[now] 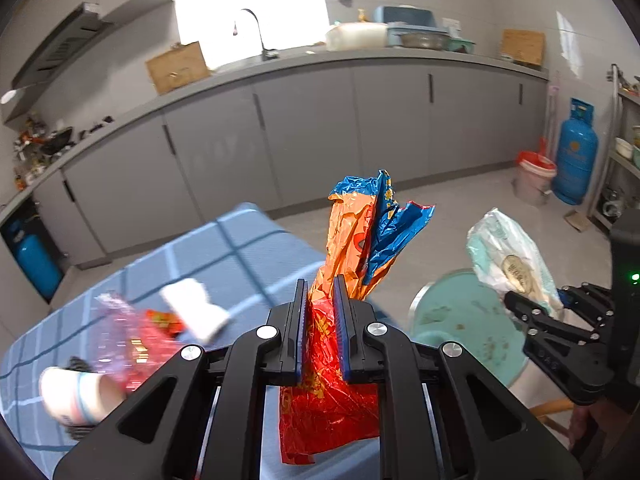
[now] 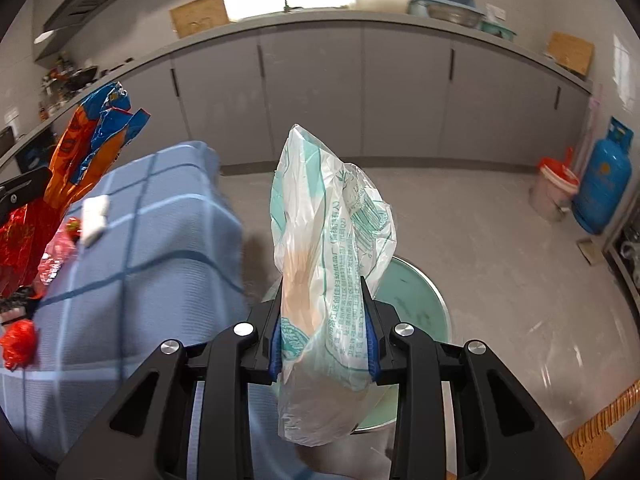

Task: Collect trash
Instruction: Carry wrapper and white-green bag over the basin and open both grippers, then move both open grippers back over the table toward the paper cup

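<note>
My left gripper point(image 1: 322, 284) is shut on a crumpled red, orange and blue snack wrapper point(image 1: 356, 240), held up above the table edge; the wrapper also shows in the right wrist view point(image 2: 80, 148). My right gripper point(image 2: 324, 288) is shut on a white and green plastic bag point(image 2: 332, 220), held over a teal basin point(image 2: 416, 292); the bag also shows in the left wrist view point(image 1: 508, 256), and so does the basin point(image 1: 460, 320). On the blue checked tablecloth point(image 1: 224, 248) lie a pink wrapper point(image 1: 128, 336), a white tissue point(image 1: 196, 308) and a tipped paper cup point(image 1: 76, 396).
Grey kitchen cabinets point(image 1: 320, 132) run along the back with a sink tap point(image 1: 256, 28). A blue gas cylinder point(image 1: 574, 152) and a red-lined bin point(image 1: 534, 176) stand at the right. A small red scrap point(image 2: 18, 344) lies at the cloth's left edge.
</note>
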Tool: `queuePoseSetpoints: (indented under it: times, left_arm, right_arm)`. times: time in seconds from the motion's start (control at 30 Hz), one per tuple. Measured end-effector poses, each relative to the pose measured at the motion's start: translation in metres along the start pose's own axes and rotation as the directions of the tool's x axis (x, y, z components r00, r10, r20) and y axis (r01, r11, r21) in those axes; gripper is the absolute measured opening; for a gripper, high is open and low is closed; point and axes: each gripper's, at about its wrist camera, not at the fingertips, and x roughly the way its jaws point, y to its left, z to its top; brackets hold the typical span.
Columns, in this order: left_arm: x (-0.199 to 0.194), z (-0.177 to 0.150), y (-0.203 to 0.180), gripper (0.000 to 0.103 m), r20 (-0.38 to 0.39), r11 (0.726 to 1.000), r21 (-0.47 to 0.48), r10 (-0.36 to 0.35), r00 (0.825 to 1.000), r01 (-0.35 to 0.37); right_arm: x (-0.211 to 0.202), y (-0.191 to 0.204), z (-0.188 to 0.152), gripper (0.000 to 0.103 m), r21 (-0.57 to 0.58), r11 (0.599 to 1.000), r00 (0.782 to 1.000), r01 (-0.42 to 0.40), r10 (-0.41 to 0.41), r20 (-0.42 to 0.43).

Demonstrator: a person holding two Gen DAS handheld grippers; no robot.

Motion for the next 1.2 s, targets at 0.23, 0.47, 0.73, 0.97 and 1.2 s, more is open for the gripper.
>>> queuePoseSetpoints:
  times: [0.23, 0.47, 0.73, 0.97, 1.2]
  left_arm:
    - [0.029, -0.006, -0.049, 0.014, -0.049, 0.995, 0.036, -0.091, 0.995, 0.092]
    - [0.06, -0.008, -0.08, 0.014, -0.108, 0.988, 0.054, -0.137, 0.985, 0.143]
    - [0.081, -0.017, -0.099, 0.055, -0.149, 0.983, 0.061, -0.162, 0.976, 0.172]
    - [0.08, -0.016, -0.088, 0.067, -0.154, 0.988, 0.045, -0.142, 0.978, 0.15]
    - [0.067, -0.017, -0.067, 0.075, -0.141, 0.994, 0.028, -0.098, 0.985, 0.103]
  right_arm:
    - [0.026, -0.029, -0.012, 0.032, 0.036, 0.999, 0.999, 0.03, -0.029, -0.044]
    - [0.052, -0.044, -0.023, 0.033, 0.056, 0.998, 0.996, 0.04, -0.036, -0.085]
    - [0.071, -0.06, -0.034, 0.054, 0.077, 0.997, 0.995, 0.028, -0.02, -0.103]
    - [0.068, -0.069, -0.04, 0.074, 0.114, 0.993, 0.995, 0.039, -0.028, -0.099]
    - [0.054, -0.069, -0.044, 0.079, 0.147, 0.988, 0.995, 0.037, -0.024, -0.095]
